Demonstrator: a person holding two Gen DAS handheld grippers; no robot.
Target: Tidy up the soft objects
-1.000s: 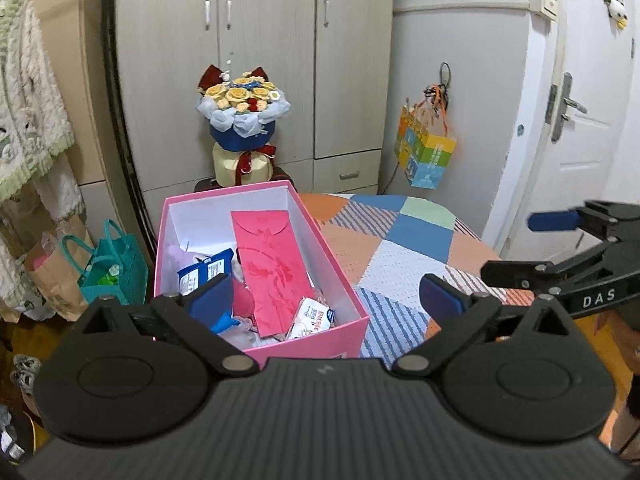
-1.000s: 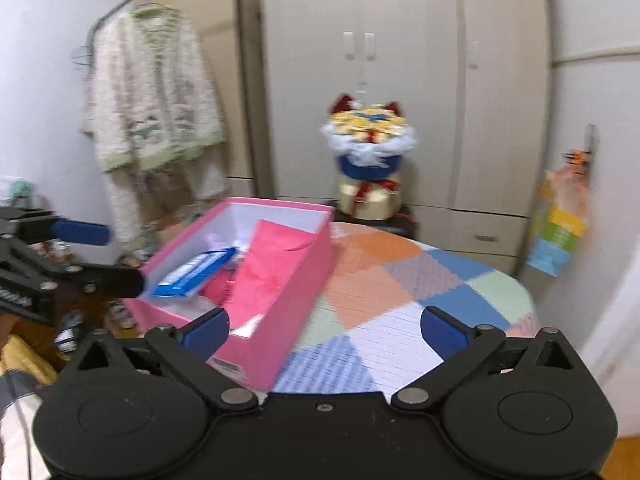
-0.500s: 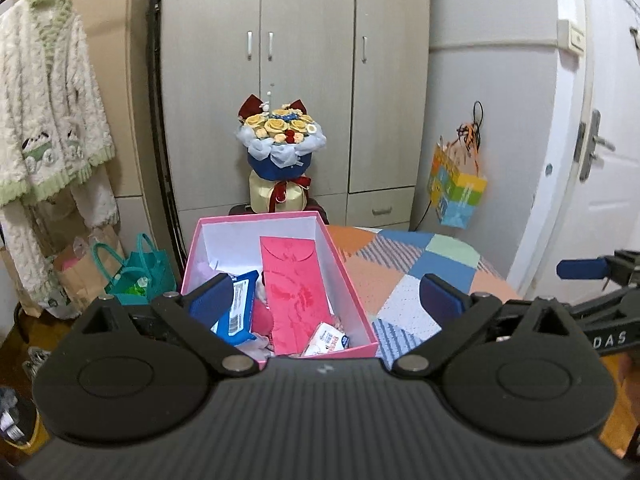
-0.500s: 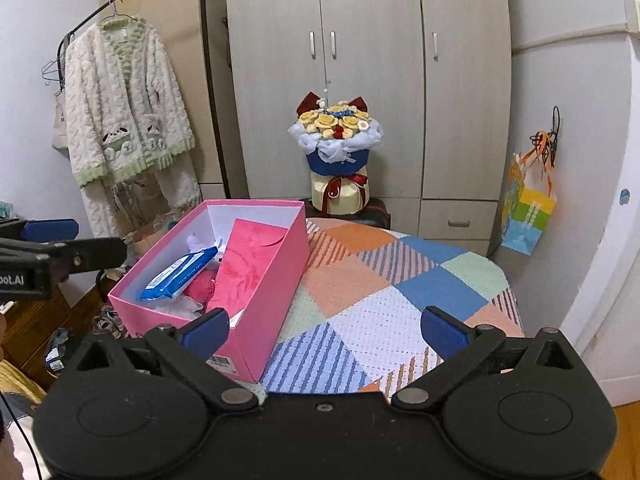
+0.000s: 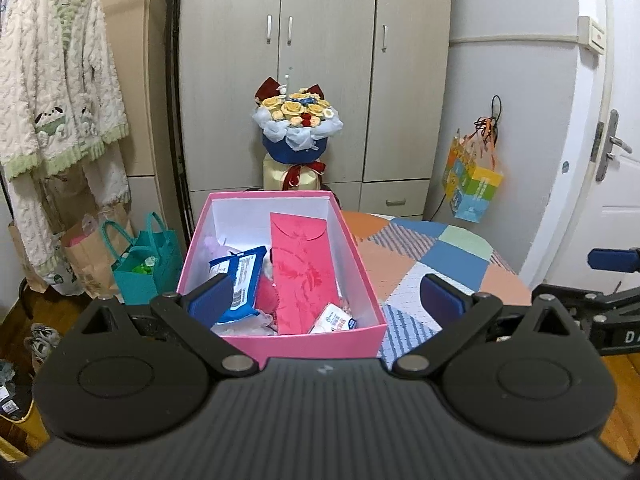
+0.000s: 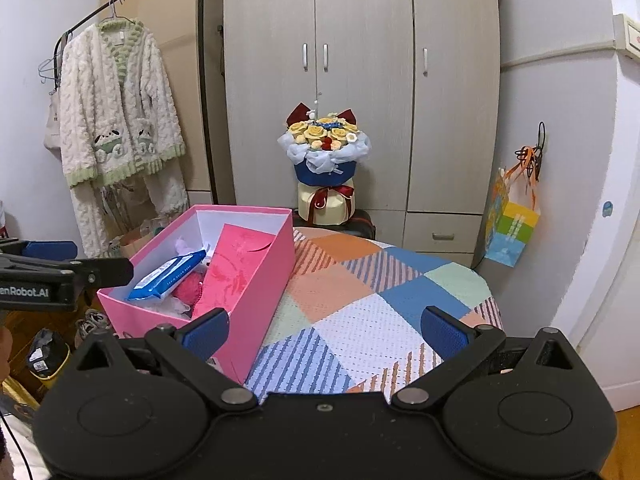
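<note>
- On the round table, a patchwork cloth of orange, blue, green and striped squares covers the top.
- Pink box sits at the table's left side, lid off, white inside.
- Inside the box: red envelope leaning lengthwise, blue wipes pack left of it, pink fuzzy item between them, small white packet at the near end.
- Left gripper hangs above the box's near edge, fingers spread wide, nothing held.
- Right gripper over the cloth beside the box, fingers also apart, empty.
- Behind the table: grey wardrobe, flower bouquet in front of it.
- Left wall: fluffy white-green robe on a rack; teal bag on the floor.
- Right: colourful gift bag hung on the wall, white door beside it.
</note>
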